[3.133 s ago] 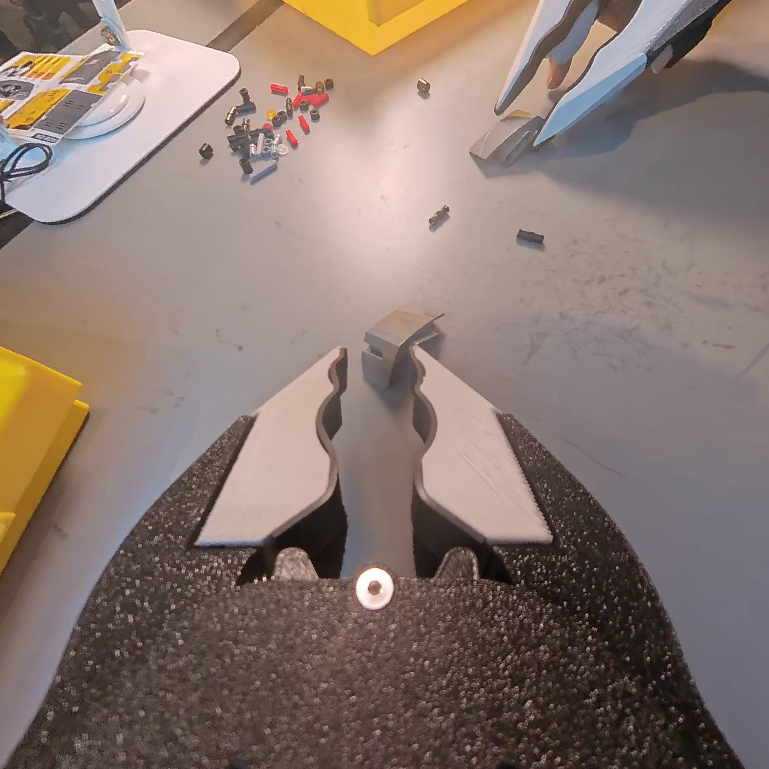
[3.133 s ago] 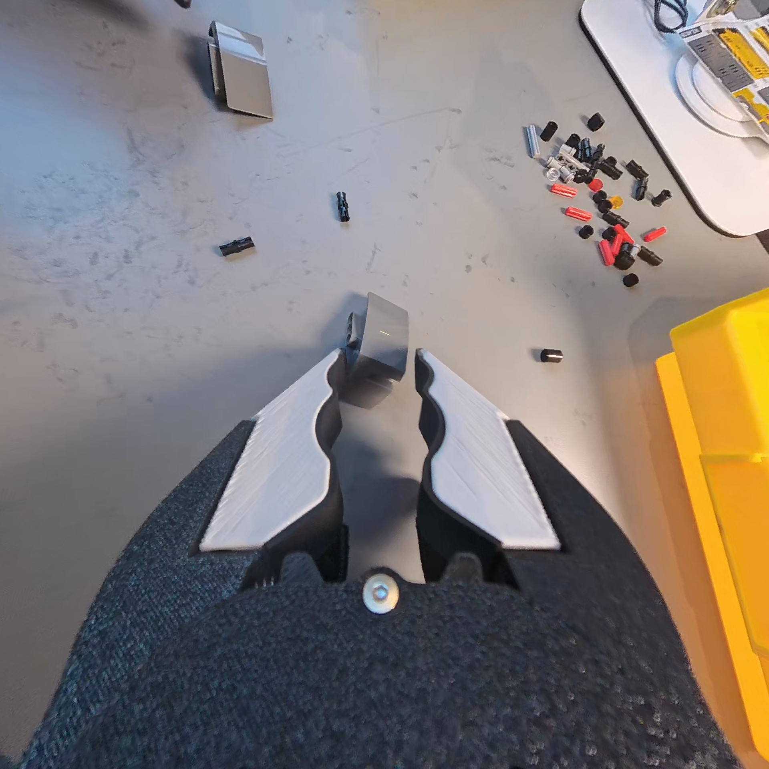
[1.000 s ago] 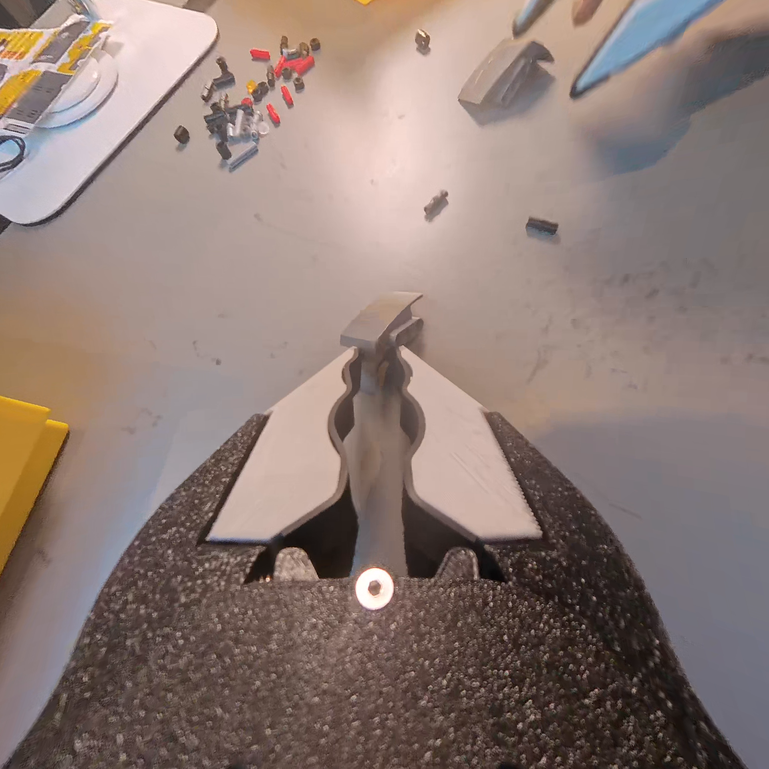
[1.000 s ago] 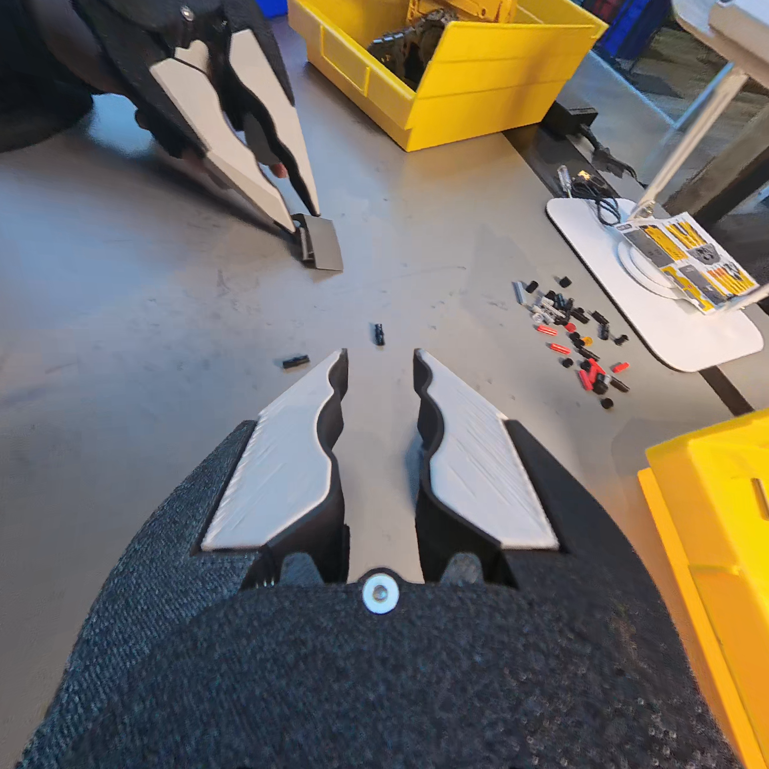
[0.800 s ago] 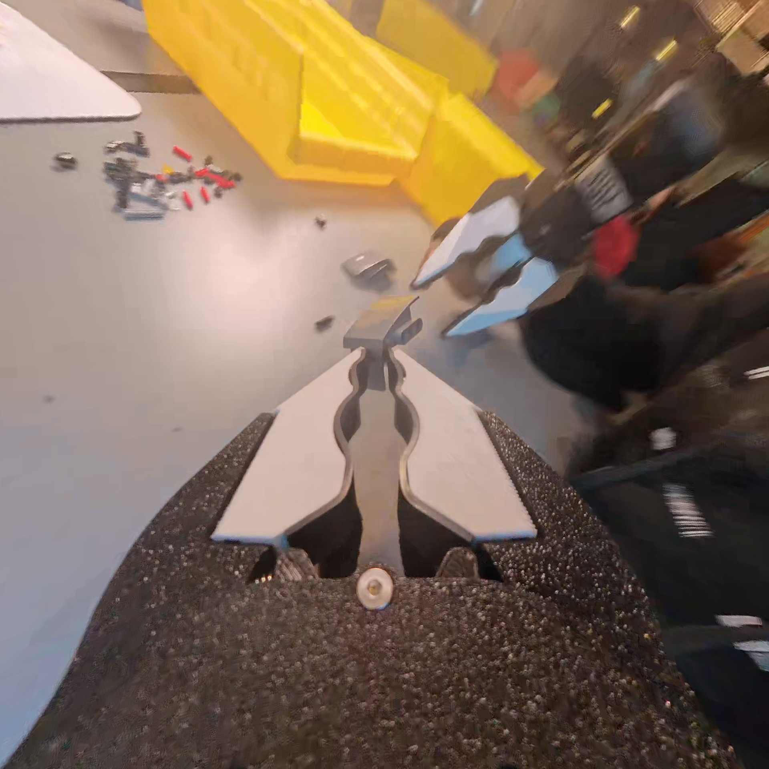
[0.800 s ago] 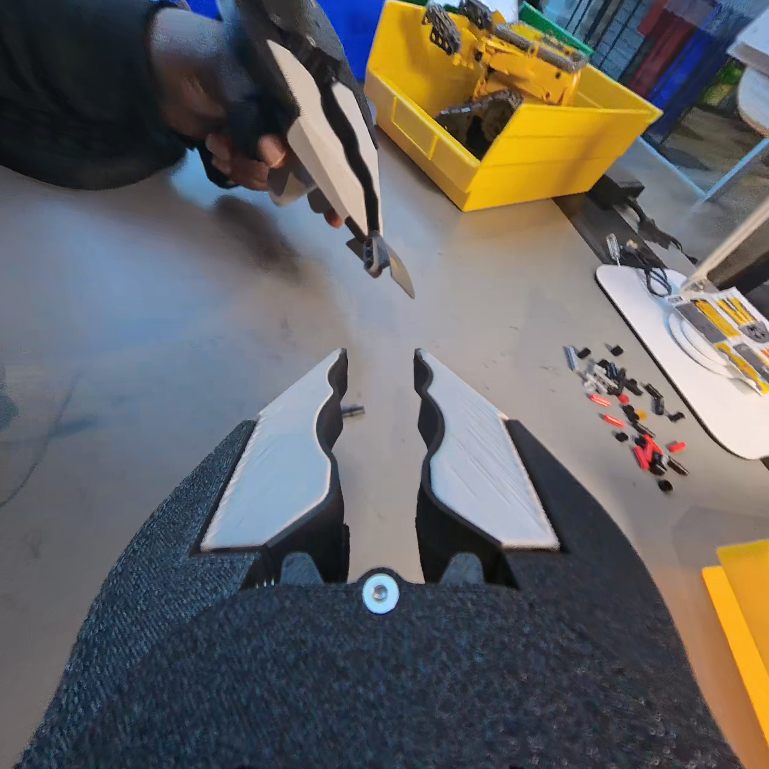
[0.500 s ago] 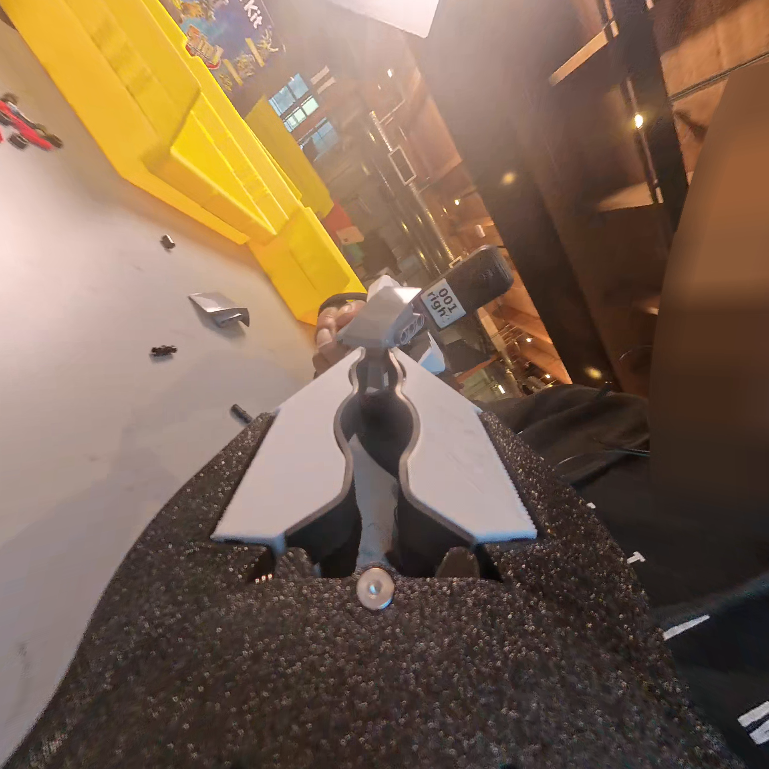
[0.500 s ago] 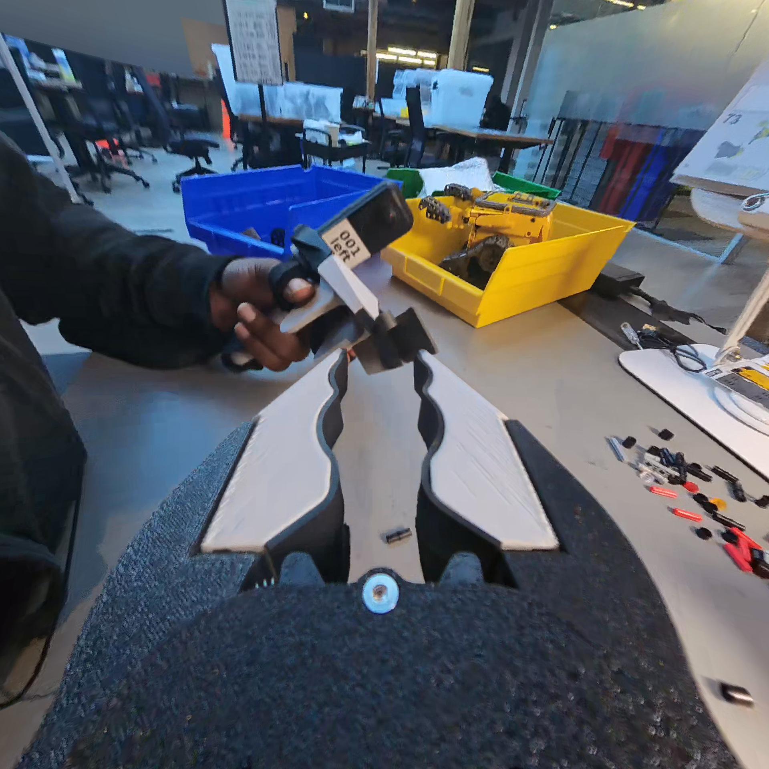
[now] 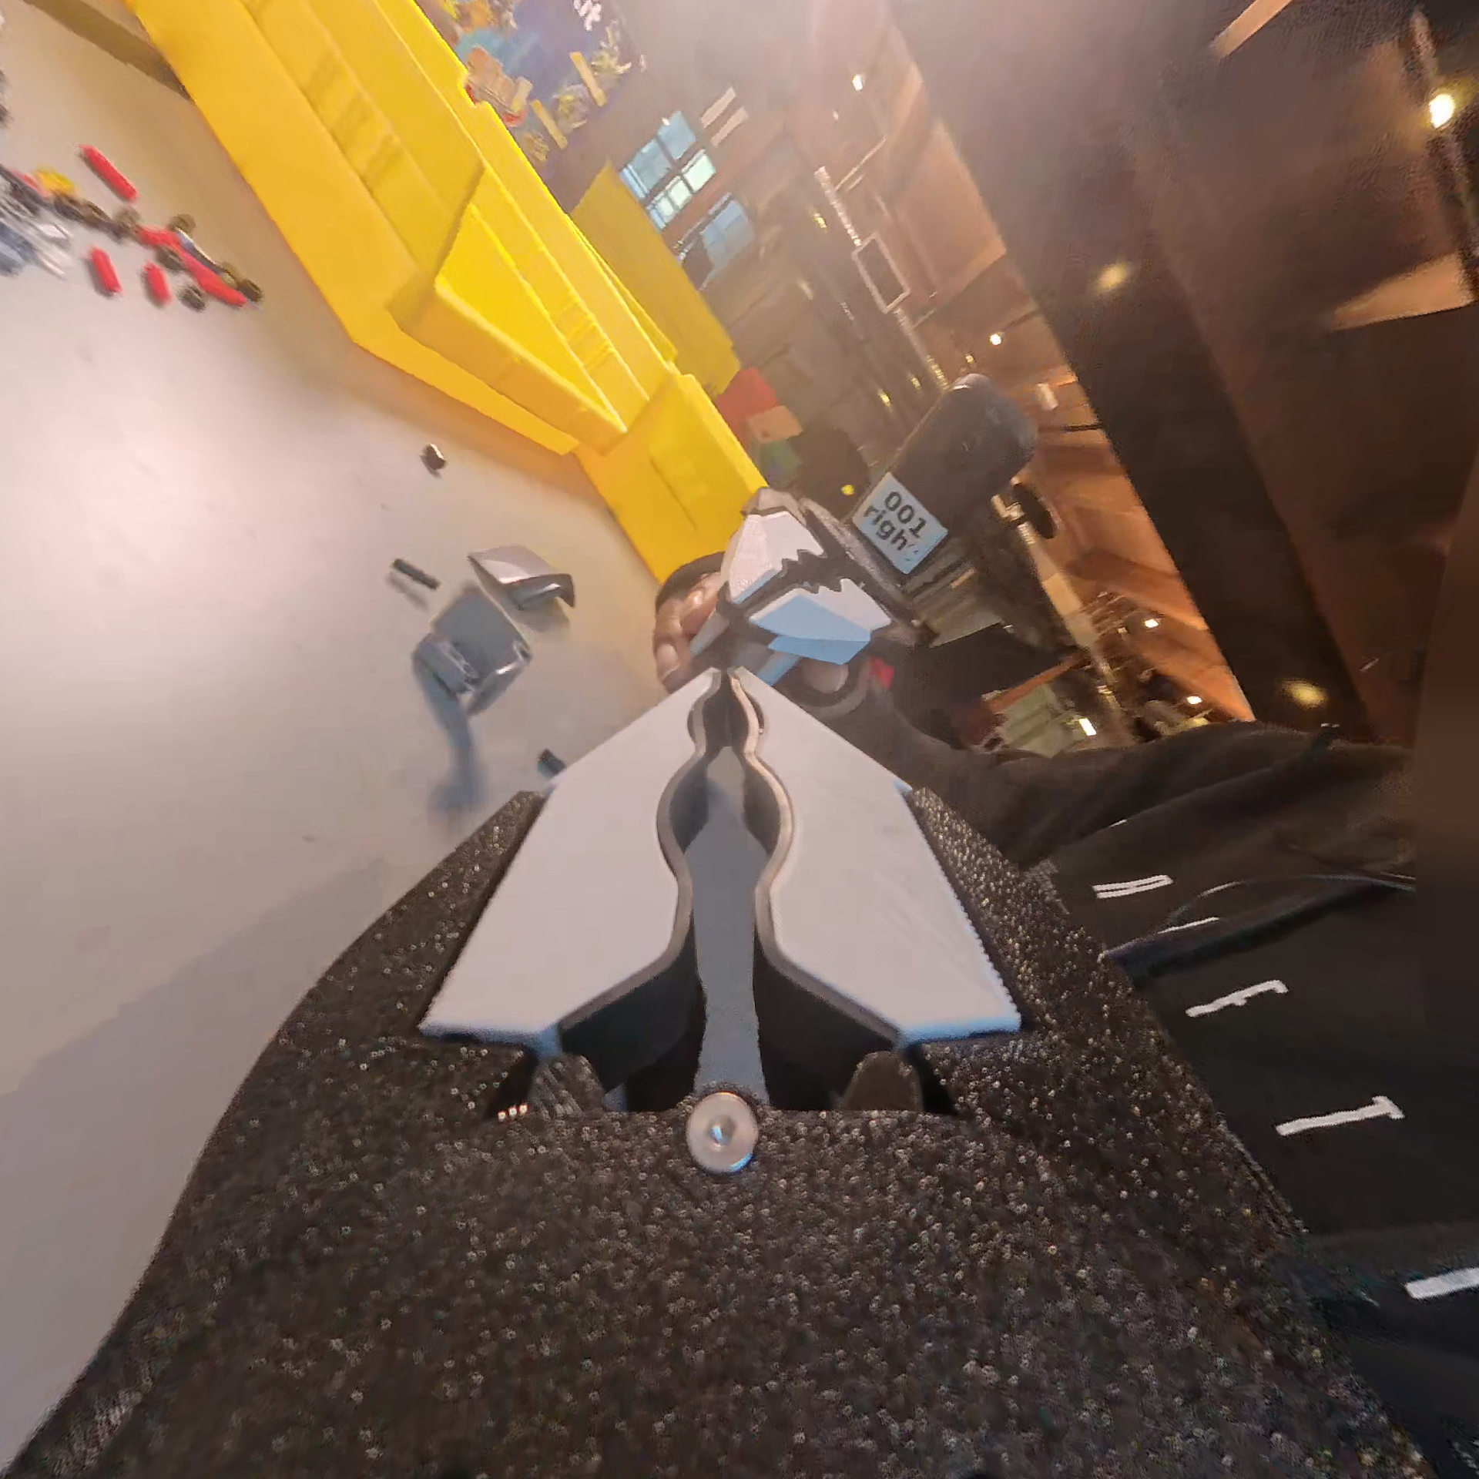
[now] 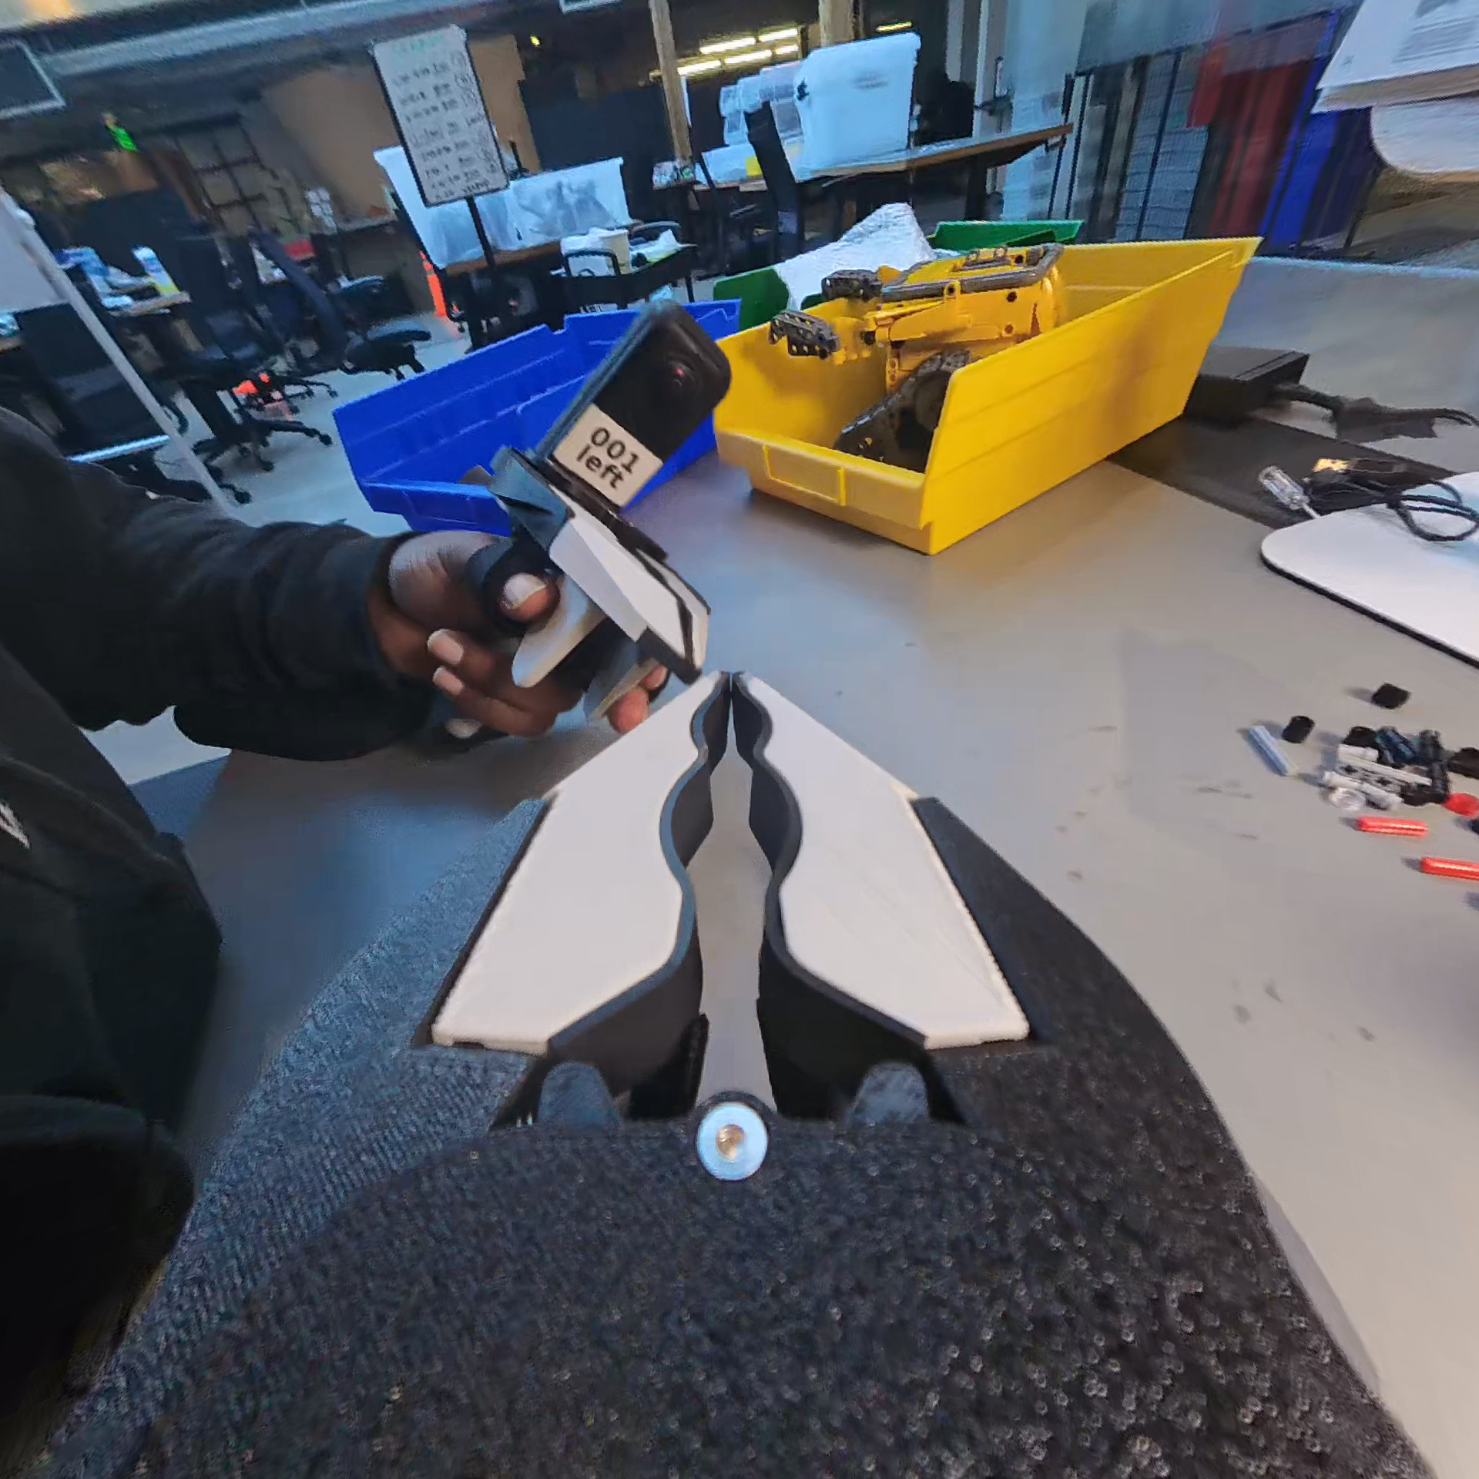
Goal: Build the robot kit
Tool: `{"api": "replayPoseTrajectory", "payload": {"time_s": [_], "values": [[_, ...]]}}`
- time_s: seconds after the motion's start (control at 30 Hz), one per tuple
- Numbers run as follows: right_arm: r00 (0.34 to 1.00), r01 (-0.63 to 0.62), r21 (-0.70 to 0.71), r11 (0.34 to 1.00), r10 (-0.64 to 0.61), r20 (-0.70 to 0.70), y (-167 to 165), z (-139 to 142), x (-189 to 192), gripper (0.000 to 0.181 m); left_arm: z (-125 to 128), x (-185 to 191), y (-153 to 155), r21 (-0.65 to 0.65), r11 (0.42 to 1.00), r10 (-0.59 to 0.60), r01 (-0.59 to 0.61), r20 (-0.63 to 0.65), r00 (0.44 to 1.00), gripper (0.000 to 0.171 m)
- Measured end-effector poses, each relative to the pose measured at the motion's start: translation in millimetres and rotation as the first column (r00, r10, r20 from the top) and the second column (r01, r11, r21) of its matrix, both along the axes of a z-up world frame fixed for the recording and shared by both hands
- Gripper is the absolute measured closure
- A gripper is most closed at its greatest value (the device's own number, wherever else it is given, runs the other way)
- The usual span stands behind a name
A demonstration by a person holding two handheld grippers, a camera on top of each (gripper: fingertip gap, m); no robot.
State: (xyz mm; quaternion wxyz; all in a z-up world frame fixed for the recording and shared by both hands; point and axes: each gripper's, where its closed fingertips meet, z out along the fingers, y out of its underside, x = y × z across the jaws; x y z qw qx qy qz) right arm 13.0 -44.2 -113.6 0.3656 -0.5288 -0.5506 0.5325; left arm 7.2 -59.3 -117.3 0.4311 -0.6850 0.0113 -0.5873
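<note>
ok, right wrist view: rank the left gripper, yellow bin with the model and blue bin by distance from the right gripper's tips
1. Left gripper, tips just up-left of the right gripper, almost meeting it.
2. Yellow plastic bin holding a yellow model vehicle, ahead and right on the grey table.
3. Blue plastic bin, ahead and left, behind the left gripper; its range against the yellow bin is a close call.

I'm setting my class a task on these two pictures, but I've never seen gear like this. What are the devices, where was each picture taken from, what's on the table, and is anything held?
A person holds a two-fingered hand tool in each hand, and a camera on each looks forward along its jaws. One picture is from the left gripper, the other from the right gripper. Both sets of jaws are shut and hold nothing. On the grey table are grey plastic pieces, small pins and a yellow bin.
</note>
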Motion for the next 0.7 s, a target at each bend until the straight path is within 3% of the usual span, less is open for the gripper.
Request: {"api": "replayPoseTrajectory", "payload": {"time_s": [0.17,0.3,0.43,0.6,0.7], "values": [[0.989,0.061,0.141,0.988,-0.078,0.122,26,-15,11,0.162,-14,-29,7,0.07,0.992,0.12,-0.105,-0.269,0.956,0.166],[0.936,0.113,0.359,0.926,-0.221,0.275,61,-40,29,0.154,-21,-38,10,0.12,0.984,0.169,-0.13,-0.421,0.891,0.153],[0.874,0.005,0.319,0.948,-0.16,0.46,56,-62,40,0.145,-29,-34,11,0.126,0.985,0.163,-0.115,-0.489,0.857,0.147],[0.768,0.003,0.306,0.952,-0.198,0.609,59,-94,35,0.151,-33,-30,9,0.136,0.986,0.153,-0.094,-0.536,0.83,0.146],[0.776,0.012,0.302,0.953,-0.199,0.598,59,-95,29,0.172,-34,-32,8,0.157,0.984,0.164,-0.089,-0.57,0.805,0.146]]}}
